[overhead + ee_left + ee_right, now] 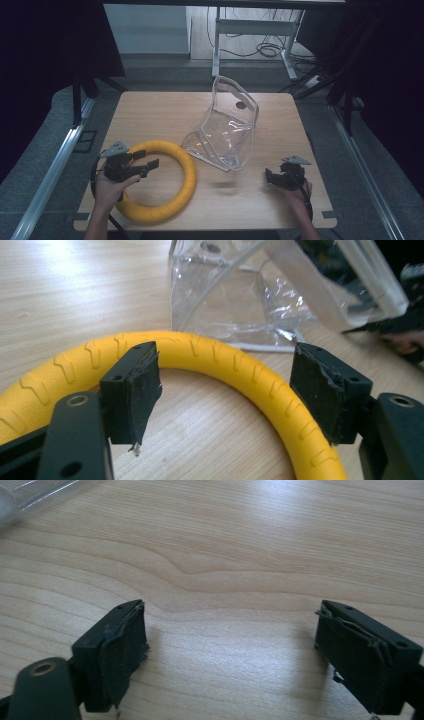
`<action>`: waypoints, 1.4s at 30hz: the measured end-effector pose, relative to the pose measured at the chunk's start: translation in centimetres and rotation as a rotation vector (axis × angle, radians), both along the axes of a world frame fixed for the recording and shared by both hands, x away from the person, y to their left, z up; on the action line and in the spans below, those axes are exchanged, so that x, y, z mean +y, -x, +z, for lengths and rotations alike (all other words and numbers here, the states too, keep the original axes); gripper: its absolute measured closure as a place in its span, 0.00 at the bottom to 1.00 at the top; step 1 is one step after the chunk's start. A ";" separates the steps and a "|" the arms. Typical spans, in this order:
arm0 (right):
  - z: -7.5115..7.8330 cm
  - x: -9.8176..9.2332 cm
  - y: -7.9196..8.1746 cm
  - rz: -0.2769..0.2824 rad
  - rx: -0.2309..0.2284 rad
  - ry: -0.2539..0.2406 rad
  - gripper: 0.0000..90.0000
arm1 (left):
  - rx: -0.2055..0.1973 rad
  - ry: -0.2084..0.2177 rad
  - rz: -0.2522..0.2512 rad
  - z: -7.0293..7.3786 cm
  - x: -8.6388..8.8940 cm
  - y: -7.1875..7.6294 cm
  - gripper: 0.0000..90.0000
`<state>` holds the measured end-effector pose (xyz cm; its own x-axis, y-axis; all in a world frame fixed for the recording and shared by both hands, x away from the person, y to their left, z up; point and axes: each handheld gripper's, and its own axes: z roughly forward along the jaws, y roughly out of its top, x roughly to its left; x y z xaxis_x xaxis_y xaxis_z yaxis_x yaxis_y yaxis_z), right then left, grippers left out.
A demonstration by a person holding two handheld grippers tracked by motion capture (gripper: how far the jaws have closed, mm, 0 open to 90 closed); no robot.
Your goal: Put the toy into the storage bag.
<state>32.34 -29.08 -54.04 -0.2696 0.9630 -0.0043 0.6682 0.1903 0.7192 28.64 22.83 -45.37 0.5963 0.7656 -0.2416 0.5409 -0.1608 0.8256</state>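
On the left, the left gripper hovers over the near-left arc of the yellow ring, jaws spread wide with nothing between the pads — the ring lies flat on the wooden table. I'd say this is the approach, before any grasp. Just right of the ring a clear plastic bag stands, mouth up. Farther right, the right gripper waits over bare wood, wide open and empty too. Next, the left jaws need to straddle the ring's tube and close.
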 end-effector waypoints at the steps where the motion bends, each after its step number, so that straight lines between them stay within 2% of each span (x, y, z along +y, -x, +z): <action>1: 0.0 0.0 0.0 0.000 -0.001 0.001 0.15 | 0.002 -0.016 -0.001 0.0 -0.2 0.0 0.31; 4: 0.0 0.0 0.0 0.001 -0.002 0.003 0.15 | 0.016 -0.038 -0.006 0.0 -0.5 -0.2 0.31; 11: 0.0 0.0 0.0 -0.004 -0.005 0.002 0.17 | 0.054 -0.032 -0.036 0.0 -0.4 -0.2 0.32; 14: 0.0 0.0 0.0 -0.006 -0.005 0.002 0.17 | 0.062 -0.028 -0.066 0.1 -0.5 0.1 0.32; 17: 0.0 0.0 0.0 -0.005 -0.006 0.001 0.17 | 0.084 -0.034 -0.119 0.2 -1.0 0.2 0.32; 19: 0.0 0.0 0.0 -0.005 -0.004 0.002 0.17 | 0.096 -0.057 -0.148 0.1 -1.4 0.3 0.31; 22: 0.0 0.0 0.0 -0.005 -0.005 0.001 0.17 | 0.117 -0.114 -0.202 -0.2 -2.1 0.7 0.30; 27: 0.0 0.0 -0.3 0.005 -0.007 0.000 0.18 | 0.132 -0.175 -0.280 -0.3 -3.2 1.4 0.29; 31: 0.0 -0.1 -0.4 0.008 -0.008 0.002 0.18 | 0.151 -0.196 -0.315 -0.4 -3.8 1.6 0.28; 32: 0.0 -0.1 -0.4 0.007 -0.008 0.002 0.18 | 0.163 -0.208 -0.341 -0.5 -4.3 1.7 0.27; 36: 0.0 -0.1 -0.4 0.007 -0.008 0.002 0.18 | 0.181 -0.213 -0.370 -0.7 -4.8 1.7 0.27; 37: 0.0 -0.1 -0.4 0.007 -0.009 0.002 0.18 | 0.195 -0.230 -0.388 -0.9 -5.4 1.8 0.27; 41: 0.0 -0.1 -0.4 0.008 -0.008 0.003 0.18 | 0.221 -0.254 -0.403 -1.4 -6.2 1.8 0.27; 42: 0.0 -0.1 -0.4 0.007 -0.008 0.002 0.18 | 0.239 -0.279 -0.418 -1.7 -6.8 1.8 0.27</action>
<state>32.76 -29.15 -54.04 -0.2766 0.9610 -0.0085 0.6608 0.1966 0.7244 26.80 16.03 -47.12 0.8162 0.5303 -0.2294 0.5516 -0.5968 0.5827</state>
